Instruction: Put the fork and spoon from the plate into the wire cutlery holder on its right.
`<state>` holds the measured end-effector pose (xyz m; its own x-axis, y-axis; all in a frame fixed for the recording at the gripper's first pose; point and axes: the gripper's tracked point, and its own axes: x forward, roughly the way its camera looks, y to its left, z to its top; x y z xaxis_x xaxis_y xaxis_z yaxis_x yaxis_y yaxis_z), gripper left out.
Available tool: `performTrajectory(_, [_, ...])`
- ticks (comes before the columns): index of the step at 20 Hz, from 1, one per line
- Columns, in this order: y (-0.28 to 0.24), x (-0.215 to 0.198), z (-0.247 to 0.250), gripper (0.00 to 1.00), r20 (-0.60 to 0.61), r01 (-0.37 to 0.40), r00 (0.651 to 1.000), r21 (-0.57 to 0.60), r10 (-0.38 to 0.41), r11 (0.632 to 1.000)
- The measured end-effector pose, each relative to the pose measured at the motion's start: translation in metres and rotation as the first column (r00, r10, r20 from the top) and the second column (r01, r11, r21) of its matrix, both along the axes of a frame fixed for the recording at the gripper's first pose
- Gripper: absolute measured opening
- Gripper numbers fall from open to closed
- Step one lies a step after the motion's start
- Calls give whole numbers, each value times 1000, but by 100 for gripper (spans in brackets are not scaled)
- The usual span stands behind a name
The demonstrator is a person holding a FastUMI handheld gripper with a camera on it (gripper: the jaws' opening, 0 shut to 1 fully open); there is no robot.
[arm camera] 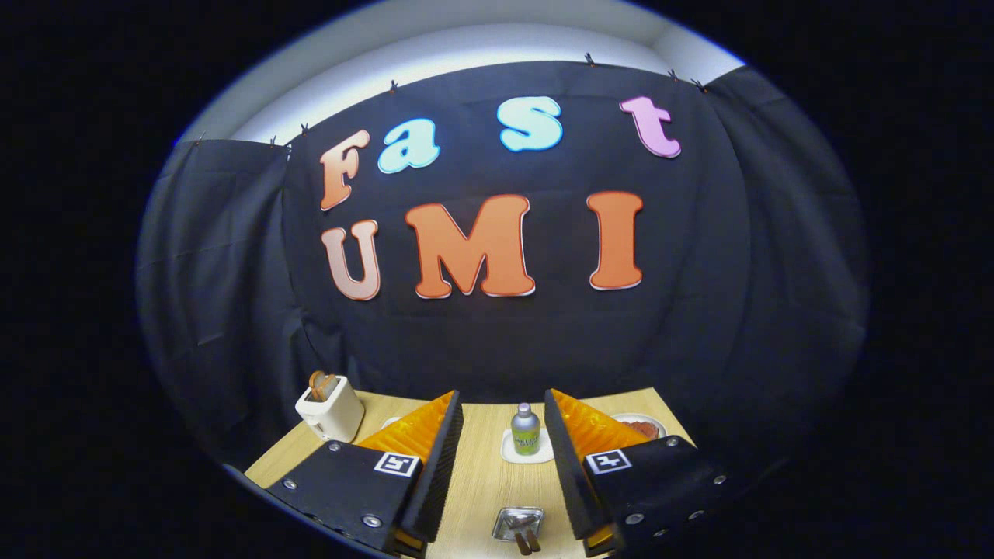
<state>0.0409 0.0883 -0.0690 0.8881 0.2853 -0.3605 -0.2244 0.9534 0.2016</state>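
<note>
My gripper (501, 397) is held high above a light wooden table (477, 473), open, with nothing between its fingers. A white plate (652, 423) with something reddish-brown on it peeks out from behind the right finger, at the table's far right. A sliver of another white rim (390, 421) shows behind the left finger; what it belongs to is hidden. Close below, between the fingers, sits a small square metal dish (518, 524) holding two brown sticks.
A white toaster (330, 410) with a slice of bread in it stands at the table's far left corner. A small bottle with a green label (526, 431) stands on a white coaster (509, 452) ahead, between the fingers. The black cloth wall rises just behind the table.
</note>
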Motion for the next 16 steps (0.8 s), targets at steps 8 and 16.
performTrajectory(8, [-4, -3, 45, 86, 251, 64, 967, -51, -50, 997])
performTrajectory(16, [-1, -18, 45, 92, 311, 91, 948, -69, -66, 993])
